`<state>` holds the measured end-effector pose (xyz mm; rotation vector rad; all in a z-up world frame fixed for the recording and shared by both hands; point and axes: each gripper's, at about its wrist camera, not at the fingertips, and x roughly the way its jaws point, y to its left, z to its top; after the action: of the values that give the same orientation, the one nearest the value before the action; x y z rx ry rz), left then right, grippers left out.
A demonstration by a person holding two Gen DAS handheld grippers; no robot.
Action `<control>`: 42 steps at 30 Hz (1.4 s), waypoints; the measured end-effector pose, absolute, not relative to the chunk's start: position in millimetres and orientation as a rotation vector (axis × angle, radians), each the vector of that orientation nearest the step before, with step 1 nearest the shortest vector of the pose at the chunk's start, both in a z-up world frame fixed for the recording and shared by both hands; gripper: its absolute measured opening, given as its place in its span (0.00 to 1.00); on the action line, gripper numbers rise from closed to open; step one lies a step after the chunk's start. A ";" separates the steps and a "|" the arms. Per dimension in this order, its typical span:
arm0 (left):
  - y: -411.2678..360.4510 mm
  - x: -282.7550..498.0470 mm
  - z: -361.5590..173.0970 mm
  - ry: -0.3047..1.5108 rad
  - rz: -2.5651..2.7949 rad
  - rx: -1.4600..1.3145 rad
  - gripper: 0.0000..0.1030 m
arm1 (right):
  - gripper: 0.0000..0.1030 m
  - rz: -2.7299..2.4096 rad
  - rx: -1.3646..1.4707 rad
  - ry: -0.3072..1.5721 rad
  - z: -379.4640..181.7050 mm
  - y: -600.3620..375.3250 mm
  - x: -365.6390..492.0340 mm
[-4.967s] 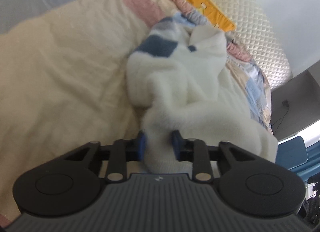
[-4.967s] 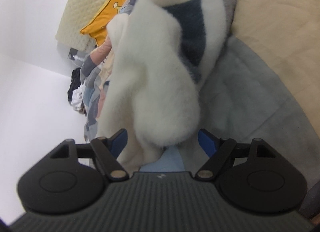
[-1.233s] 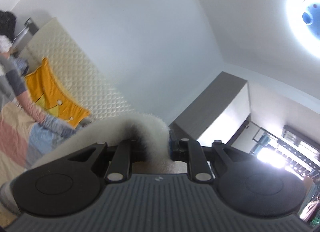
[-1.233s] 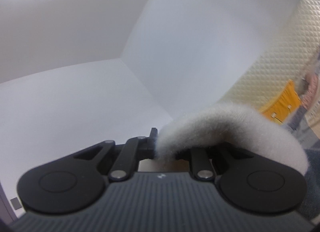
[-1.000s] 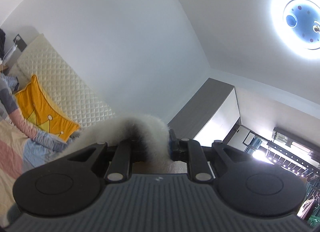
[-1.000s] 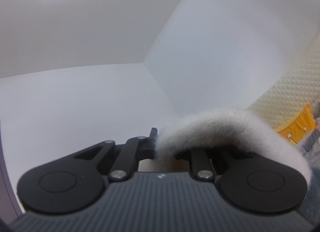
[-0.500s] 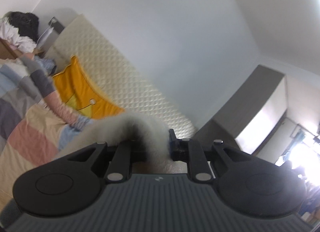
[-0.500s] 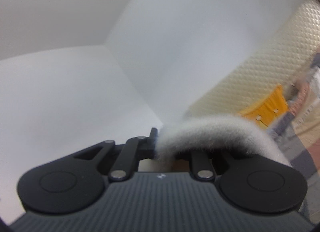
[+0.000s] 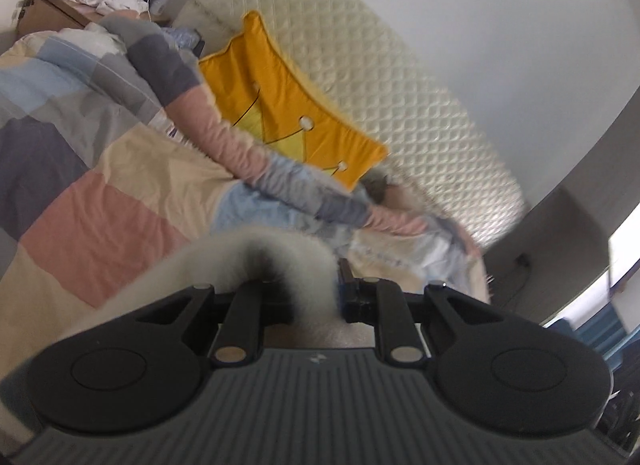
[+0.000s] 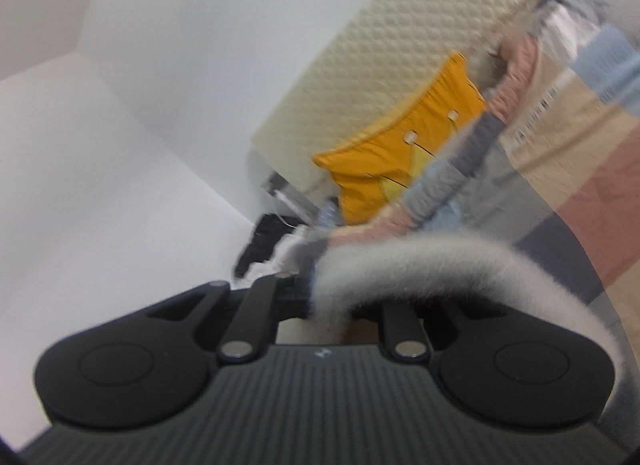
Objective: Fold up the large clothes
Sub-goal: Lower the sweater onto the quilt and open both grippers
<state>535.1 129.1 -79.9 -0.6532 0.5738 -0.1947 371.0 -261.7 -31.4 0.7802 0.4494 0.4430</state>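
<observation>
Left tool point(image 9: 316, 297): clenched on fluffy white fleece garment point(image 9: 224, 261) (edge trailing left).
Right tool point(image 10: 332, 305): clenched on the same garment, stretched between both above the patchwork bed quilt point(image 9: 100, 201).

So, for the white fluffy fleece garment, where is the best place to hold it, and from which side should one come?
Along its edge, coming from the side, as now: the left gripper and the right gripper are each shut on a thick fold of the white fluffy fleece garment. Pinching the rim apart at two places lets the soft, shapeless cloth hang spread for laying on the patchwork bedspread.
</observation>
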 end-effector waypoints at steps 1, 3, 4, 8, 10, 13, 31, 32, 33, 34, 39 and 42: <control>126.7 557.0 -97.4 0.586 -0.189 -0.640 0.19 | 0.16 0.435 0.789 0.464 -46.6 -263.6 381.8; 123.9 585.6 -126.7 0.621 -0.179 -0.620 0.19 | 0.16 0.420 0.806 0.492 -73.9 -266.2 401.4; 122.4 602.3 -141.3 0.642 -0.174 -0.609 0.19 | 0.16 0.412 0.807 0.511 -89.5 -266.5 417.5; 121.0 652.1 -193.4 0.734 -0.152 -0.588 0.19 | 0.16 0.378 0.787 0.592 -134.2 -265.3 460.7; 119.5 667.5 -218.1 0.784 -0.140 -0.566 0.19 | 0.16 0.356 0.777 0.633 -156.3 -263.1 477.7; 116.5 687.4 -252.4 0.841 -0.129 -0.531 0.19 | 0.16 0.318 0.763 0.711 -193.4 -259.9 499.1; 82.3 572.8 -186.3 0.699 -0.316 -0.222 0.55 | 0.68 0.401 0.676 0.707 -179.2 -248.3 448.3; 77.1 562.9 -185.2 0.701 -0.334 -0.186 0.56 | 0.67 0.419 0.647 0.705 -175.0 -244.4 442.3; 70.6 554.5 -187.0 0.721 -0.362 -0.148 0.55 | 0.66 0.434 0.602 0.706 -170.1 -238.5 435.9; 63.8 546.8 -191.8 0.758 -0.397 -0.107 0.56 | 0.65 0.443 0.547 0.708 -166.4 -231.6 430.1; 47.8 536.9 -227.5 0.890 -0.342 -0.052 0.55 | 0.46 0.454 0.311 0.772 -170.4 -193.6 418.4; 47.1 547.0 -232.4 0.865 -0.285 -0.070 0.55 | 0.35 0.411 0.260 0.822 -186.4 -179.6 432.1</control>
<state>547.0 47.1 -232.4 -0.0701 0.8653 -0.2855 432.1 -179.6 -186.4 0.2601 0.8216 0.4109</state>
